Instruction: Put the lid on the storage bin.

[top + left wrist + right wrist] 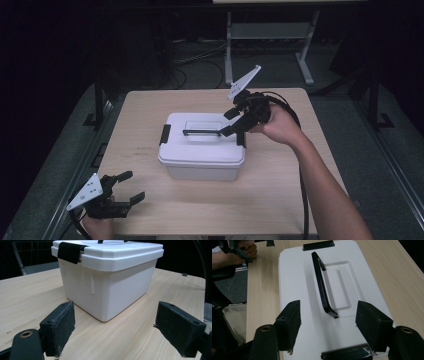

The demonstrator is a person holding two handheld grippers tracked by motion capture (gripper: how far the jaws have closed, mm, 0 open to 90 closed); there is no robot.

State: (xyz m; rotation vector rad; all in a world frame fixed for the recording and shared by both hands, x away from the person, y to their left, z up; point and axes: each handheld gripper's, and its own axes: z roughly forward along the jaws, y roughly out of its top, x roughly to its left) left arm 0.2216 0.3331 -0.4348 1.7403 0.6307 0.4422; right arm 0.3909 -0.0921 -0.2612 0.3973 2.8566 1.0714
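Observation:
A white lidded box [202, 150] stands mid-table, with a black handle [201, 132] raised on its lid and a black latch [164, 134] on its left end. My right gripper [228, 123] hovers over the box's right end, jaws open. In the right gripper view the handle [322, 287] stands upright ahead of my right gripper [329, 315], whose pads touch nothing; the near latch [347, 353] lies just below them. My left gripper [132, 186] rests open at the table's front left corner. In its own view my left gripper [115, 325] faces the box [110, 285] with nothing between its fingers.
The wooden table [280, 195] has bare surface all around the box. A grey metal stand [270, 35] rises behind the far edge. The right gripper's black cable [302, 190] runs along the forearm. Dark floor borders both sides.

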